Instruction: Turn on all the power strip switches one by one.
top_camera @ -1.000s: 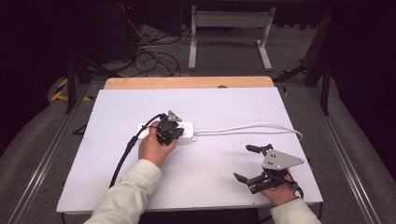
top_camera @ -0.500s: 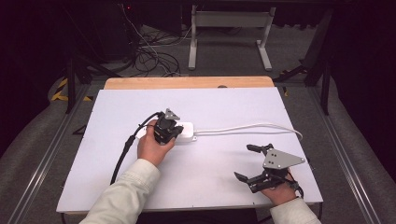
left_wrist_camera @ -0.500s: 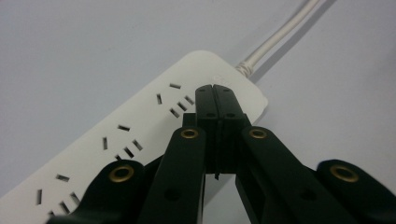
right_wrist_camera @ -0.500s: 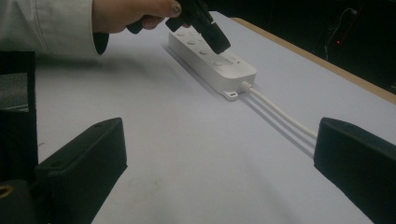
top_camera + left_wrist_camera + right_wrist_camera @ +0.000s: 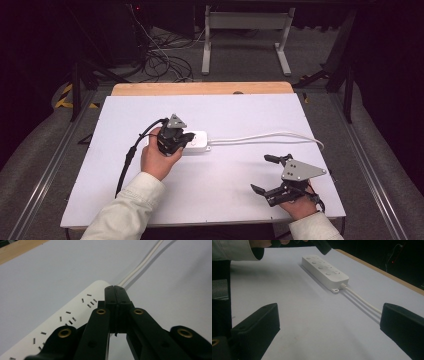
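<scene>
Having lifted off the power strip [image 5: 197, 142], left gripper [image 5: 176, 138] jaws clenched, right gripper [image 5: 270, 175] released.

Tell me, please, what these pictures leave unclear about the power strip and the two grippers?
- Power strip: in the high view the left gripper and hand cover its left end.
- Whether the shut left gripper touches the strip: the left gripper view cannot settle it.
- Cord: its plug end is cut off at the table's right edge.
- Right gripper: open, holding nothing.
</scene>
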{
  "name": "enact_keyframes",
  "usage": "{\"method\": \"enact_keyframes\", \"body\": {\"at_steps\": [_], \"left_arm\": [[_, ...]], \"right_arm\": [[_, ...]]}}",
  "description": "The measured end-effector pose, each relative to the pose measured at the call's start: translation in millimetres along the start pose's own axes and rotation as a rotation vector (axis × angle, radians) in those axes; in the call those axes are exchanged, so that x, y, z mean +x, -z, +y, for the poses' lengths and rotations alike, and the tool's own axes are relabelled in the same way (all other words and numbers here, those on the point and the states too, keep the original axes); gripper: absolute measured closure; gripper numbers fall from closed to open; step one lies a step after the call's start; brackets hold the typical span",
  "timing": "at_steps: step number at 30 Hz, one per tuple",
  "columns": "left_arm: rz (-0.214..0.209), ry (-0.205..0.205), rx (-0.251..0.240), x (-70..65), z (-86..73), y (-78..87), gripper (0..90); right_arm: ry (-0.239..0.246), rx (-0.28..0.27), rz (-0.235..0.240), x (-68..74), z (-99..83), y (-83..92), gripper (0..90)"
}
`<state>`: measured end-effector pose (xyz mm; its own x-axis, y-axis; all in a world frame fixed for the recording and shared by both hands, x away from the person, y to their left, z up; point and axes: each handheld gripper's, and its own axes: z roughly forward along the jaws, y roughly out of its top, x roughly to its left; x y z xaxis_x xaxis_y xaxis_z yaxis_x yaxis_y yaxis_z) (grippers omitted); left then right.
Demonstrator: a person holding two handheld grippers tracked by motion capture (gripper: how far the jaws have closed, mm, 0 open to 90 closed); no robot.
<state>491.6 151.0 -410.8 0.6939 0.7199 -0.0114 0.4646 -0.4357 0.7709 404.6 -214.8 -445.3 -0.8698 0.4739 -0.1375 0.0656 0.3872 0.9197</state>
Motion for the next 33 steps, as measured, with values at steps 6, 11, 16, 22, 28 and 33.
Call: {"method": "enact_keyframes", "body": {"at_steps": [6, 11, 16, 22, 28, 33], "left_arm": [[-0.023, -0.012, -0.058, -2.2, 1.3, 24.4, 76.5], [-0.038, -0.01, -0.113, -4.9, -2.1, 44.0, 64.7], [-0.075, 0.021, -0.177, -3.2, -10.7, 60.9, 54.3], [-0.083, 0.031, -0.26, 2.8, -28.0, 78.0, 39.7], [-0.058, 0.025, -0.294, 6.7, -48.3, 90.6, 34.8], [-0.027, -0.01, -0.292, 5.8, -64.6, 97.7, 29.8]], "right_arm": [[0.002, 0.001, 0.001, -0.2, 0.0, -0.1, 3.2], [0.002, 0.002, 0.001, 0.2, 0.1, -0.3, 3.2], [0.002, 0.005, -0.001, 0.4, 0.2, -0.6, 3.2], [0.002, 0.004, -0.001, 0.5, 0.1, -0.5, 3.2], [0.003, 0.004, -0.001, 0.8, 0.2, -0.9, 3.2], [0.005, 0.007, -0.002, 1.1, 0.3, -1.4, 3.2]]}}
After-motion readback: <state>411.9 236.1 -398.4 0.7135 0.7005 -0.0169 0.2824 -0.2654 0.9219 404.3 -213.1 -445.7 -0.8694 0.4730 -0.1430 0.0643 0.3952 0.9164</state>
